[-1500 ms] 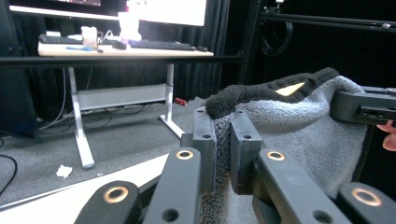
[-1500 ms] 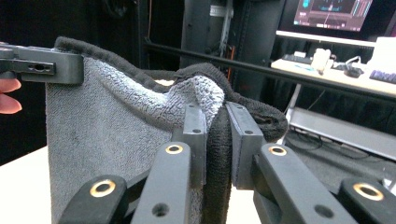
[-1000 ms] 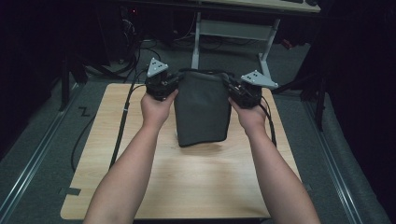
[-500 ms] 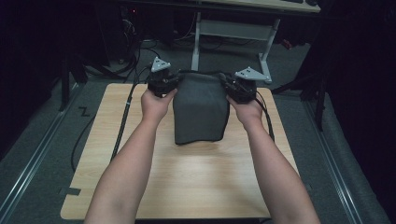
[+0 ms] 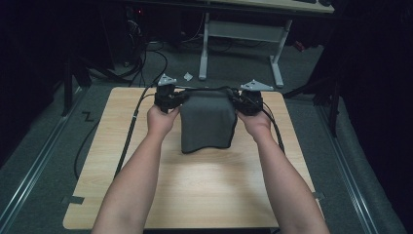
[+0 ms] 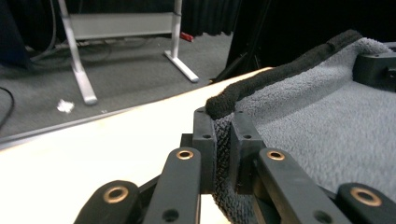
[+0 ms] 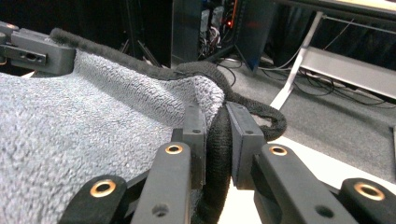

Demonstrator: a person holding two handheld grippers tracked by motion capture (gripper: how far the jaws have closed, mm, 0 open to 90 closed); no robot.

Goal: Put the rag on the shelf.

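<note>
1. While your left gripper (image 6: pixel 223 154) and right gripper (image 7: pixel 215 144) each pinch a far corner of the grey towel (image 5: pixel 207 122), it hangs between them.
2. Its long axis trails back toward you onto the table (image 5: pixel 122 146), neither hand nearer.

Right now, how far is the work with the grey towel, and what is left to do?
Done: the grey towel looks folded into a narrow rectangle, its near end lying on the wooden table. In hand: the left gripper and the right gripper are each shut on a far corner by the dark hem, holding that edge up. Left, probably: lay the far edge flat and let go.
</note>
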